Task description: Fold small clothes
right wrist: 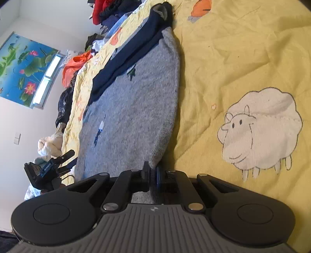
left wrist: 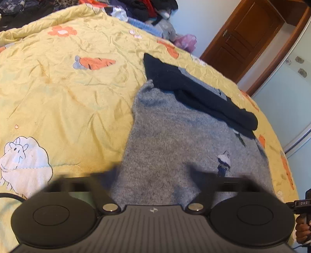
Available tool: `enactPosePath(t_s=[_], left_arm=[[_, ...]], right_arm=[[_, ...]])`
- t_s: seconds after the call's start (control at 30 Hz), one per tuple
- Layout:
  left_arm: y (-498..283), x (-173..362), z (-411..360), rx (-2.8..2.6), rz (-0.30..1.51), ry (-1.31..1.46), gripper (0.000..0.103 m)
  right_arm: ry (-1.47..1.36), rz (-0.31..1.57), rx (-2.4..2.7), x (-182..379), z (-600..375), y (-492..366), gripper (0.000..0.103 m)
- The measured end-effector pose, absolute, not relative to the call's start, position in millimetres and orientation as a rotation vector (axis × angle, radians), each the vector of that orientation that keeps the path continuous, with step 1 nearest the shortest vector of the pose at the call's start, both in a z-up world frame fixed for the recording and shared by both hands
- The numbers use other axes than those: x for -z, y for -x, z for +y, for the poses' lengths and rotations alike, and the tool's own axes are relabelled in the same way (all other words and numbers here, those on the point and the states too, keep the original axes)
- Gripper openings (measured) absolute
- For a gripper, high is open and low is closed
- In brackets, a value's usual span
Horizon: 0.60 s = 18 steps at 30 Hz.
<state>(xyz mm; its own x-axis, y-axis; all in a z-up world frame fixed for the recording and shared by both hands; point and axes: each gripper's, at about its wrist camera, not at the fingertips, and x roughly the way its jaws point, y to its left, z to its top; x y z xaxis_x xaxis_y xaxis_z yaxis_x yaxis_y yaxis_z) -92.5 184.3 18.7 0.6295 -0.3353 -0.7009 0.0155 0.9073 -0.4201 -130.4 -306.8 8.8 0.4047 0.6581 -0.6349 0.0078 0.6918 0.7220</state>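
Note:
A grey knitted sweater (left wrist: pixel 171 140) (right wrist: pixel 136 97) lies flat on the yellow bedspread (left wrist: pixel 68 97) (right wrist: pixel 233 58). A navy sleeve (left wrist: pixel 194 91) (right wrist: pixel 136 48) is folded across its far part. My left gripper (left wrist: pixel 154 173) hovers low over the sweater's near edge; its blurred fingers (left wrist: pixel 114 173) stand apart with flat grey knit between them. It also shows at the left in the right wrist view, as the left gripper (right wrist: pixel 66 160). My right gripper (right wrist: pixel 153 175) is shut on the sweater's near corner, with the grey hem pinched between its pads.
Loose clothes are piled along the bed's far side (left wrist: pixel 145 9) (right wrist: pixel 108 11), with an orange garment (right wrist: pixel 75 64) among them. A brown door (left wrist: pixel 243 39) and a flower picture (right wrist: pixel 23 66) mark the walls. A hand (left wrist: pixel 303 229) holds the other gripper at the right edge.

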Motion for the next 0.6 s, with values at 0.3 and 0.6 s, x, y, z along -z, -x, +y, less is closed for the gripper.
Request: enactPosePath(t_s=[0.3, 0.6], left_arm=[[96.2, -19.5, 173.2, 0.171, 0.876, 0.202, 0.009], [121.2, -26.5, 195.7, 0.225, 0.94, 0.317, 0.012]], right_arm=[[-0.477, 1.067, -0.377, -35.8, -327.7, 149.0, 0.007], [-0.679, 1.056, -0.415, -24.4, -341.0, 167.6, 0.045]])
